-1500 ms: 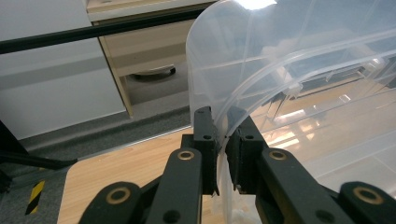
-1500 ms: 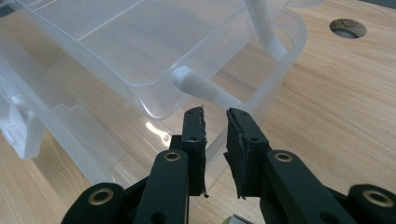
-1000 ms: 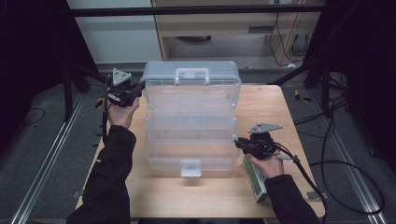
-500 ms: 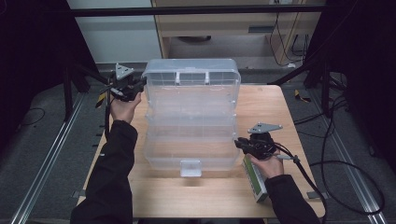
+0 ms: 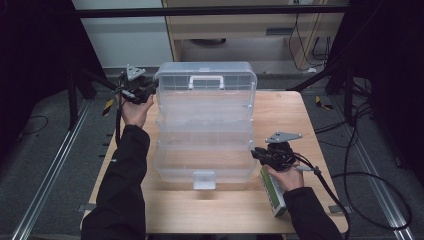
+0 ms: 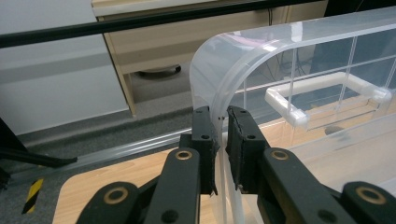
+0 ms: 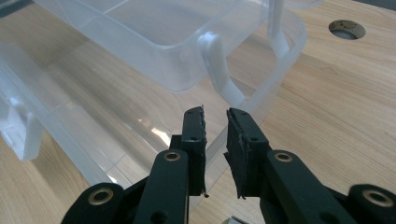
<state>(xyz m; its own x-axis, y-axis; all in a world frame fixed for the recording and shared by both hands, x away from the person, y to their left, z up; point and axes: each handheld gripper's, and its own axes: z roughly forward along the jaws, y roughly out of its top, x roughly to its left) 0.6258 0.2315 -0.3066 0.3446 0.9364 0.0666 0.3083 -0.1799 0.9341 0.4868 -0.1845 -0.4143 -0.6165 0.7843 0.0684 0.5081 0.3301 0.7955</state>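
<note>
**Clear tiered box stands open, lid corner pinched on the left**

High view: a clear plastic organiser box (image 5: pixel 205 125) sits in the middle of the wooden worktop (image 5: pixel 300 115), opened out in stepped tiers, its lid (image 5: pixel 206 82) raised at the far end with a white handle (image 5: pixel 206 80) on it and a white latch (image 5: pixel 204 179) at the near edge. The left hand-held gripper (image 5: pixel 150 90) is at the lid's far-left corner, the person's left hand (image 5: pixel 135 111) behind it. The right hand-held gripper (image 5: pixel 257 155) lies at the box's near-right corner, held by the right hand (image 5: pixel 285 176), which rests over a green and white carton (image 5: pixel 272 192) lying on the worktop. From here the jaw spacing of neither tool can be judged.

Left gripper view: the left hand-held gripper (image 6: pixel 222 140) pinches the rounded edge of the lid (image 6: pixel 219 79) between its two black jaws, the thin clear wall running down through the narrow gap. The white handle (image 6: pixel 322 93) shows through the plastic beyond.

Right gripper view: the right hand-held gripper (image 7: pixel 215 135) has its jaws slightly spread, with the rim of the bottom tray (image 7: pixel 275 70) passing just beneath and ahead of them; whether they touch it cannot be told. A white hinge arm (image 7: pixel 219 70) links the tray to the tier above, and a round hole (image 7: pixel 346 29) shows in the worktop (image 7: pixel 336 116).
</note>
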